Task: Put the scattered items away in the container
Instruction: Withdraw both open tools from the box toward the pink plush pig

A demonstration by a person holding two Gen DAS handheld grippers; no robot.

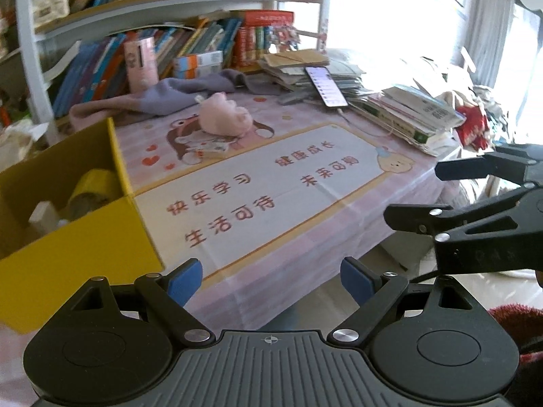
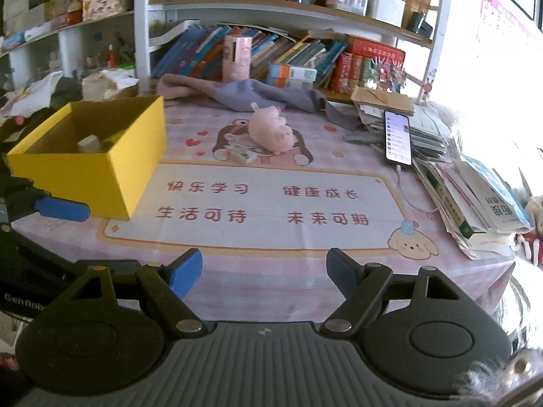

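Left gripper (image 1: 270,279): blue-padded fingers (image 1: 185,279) stand wide apart with nothing between them, over the table's near edge.
Right gripper (image 2: 264,273): fingers (image 2: 185,271) apart and empty too, also above the near edge.
Container: the yellow box (image 2: 101,156) sits at the table's left edge, open-topped, already holding a white block and a yellowish roll-like thing.
Items left out: a pink plush toy (image 2: 271,129) lies toward the far edge, about midway along it; a small white packet (image 2: 241,154) lies just in front of it, nearly touching.
Other things: a grey cloth (image 2: 258,96) along the far edge, a phone (image 2: 397,139) propped on a pile of books (image 2: 475,196) at the right edge, its cable (image 2: 407,190) trailing on the table (image 2: 271,291).
Stage: judged as the reach toward the remaining items, nothing held yet.
Risk, grip: the plush is soft and rounded, so a shallow pinch may slip off or grab only fluff.
Risk, packet: flat and low, it may skid away under the fingers.
Risk, crowding: both grippers close together could collide.
Risk, surroundings: a wide sweep right could snag the cable or topple the phone.
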